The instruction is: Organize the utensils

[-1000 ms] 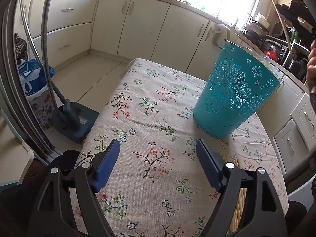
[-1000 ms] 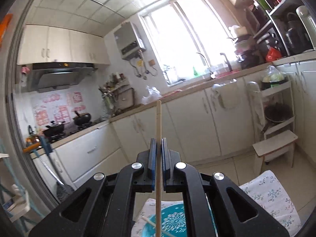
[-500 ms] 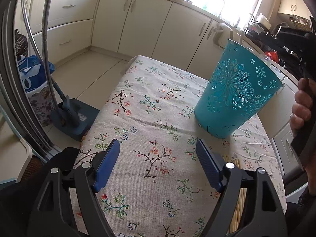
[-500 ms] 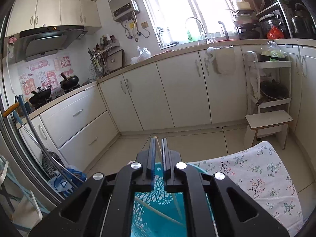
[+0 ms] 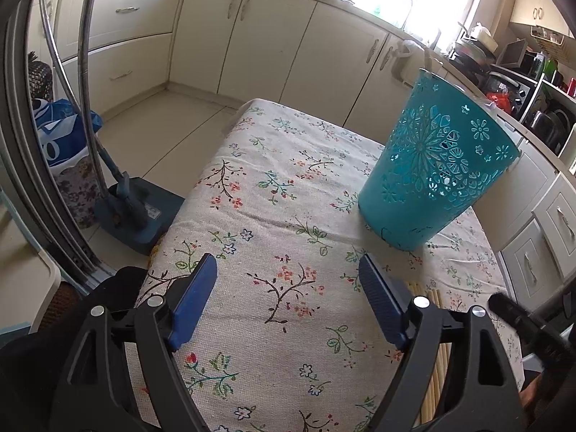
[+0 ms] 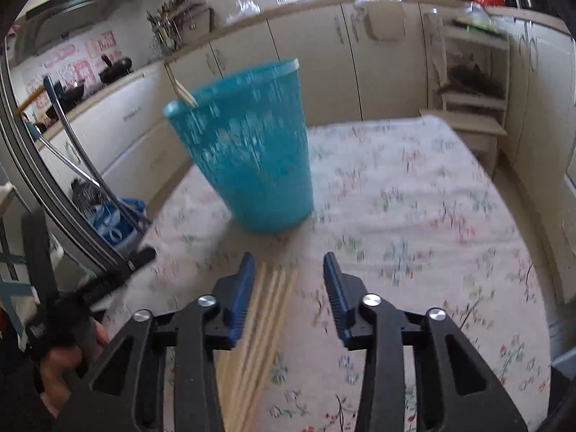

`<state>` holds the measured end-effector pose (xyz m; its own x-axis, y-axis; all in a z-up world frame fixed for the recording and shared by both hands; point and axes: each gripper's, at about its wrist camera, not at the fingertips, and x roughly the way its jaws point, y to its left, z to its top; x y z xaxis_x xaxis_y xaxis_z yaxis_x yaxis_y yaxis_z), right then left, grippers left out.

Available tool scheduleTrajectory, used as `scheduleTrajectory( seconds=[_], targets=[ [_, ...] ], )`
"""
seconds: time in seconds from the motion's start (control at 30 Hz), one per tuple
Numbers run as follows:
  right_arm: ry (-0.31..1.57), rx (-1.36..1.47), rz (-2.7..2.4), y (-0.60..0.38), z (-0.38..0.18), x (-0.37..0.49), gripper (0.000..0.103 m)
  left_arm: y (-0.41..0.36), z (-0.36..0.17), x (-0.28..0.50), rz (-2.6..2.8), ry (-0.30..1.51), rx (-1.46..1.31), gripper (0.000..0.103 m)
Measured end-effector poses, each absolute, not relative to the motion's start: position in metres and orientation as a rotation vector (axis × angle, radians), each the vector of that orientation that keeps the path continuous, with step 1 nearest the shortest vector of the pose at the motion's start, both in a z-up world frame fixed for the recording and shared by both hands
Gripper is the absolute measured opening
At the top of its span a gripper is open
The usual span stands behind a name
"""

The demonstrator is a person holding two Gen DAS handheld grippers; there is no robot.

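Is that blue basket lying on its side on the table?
No, the teal basket stands upright on the flowered tablecloth, its open rim at the top and its narrow base resting on the cloth.

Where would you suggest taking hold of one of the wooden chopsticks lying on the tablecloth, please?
Probably from above, at mid-length. The chopsticks lie flat, side by side, running away toward the teal basket, so the right gripper, its jaws opening, should straddle one stick across its thin width, at the bundle's outer edge.
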<state>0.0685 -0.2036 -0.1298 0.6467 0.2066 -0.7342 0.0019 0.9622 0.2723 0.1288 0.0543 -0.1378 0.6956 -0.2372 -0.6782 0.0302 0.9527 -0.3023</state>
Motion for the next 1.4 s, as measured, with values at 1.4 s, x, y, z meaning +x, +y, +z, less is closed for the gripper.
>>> scheduleTrajectory(
  seconds=[1.4],
  targets=[
    [0.924,0.268,0.11,-0.224,-0.163,0.061,0.01,-0.061,-0.151,0.114,-0.191,1.005,0.094,0.079]
  ],
)
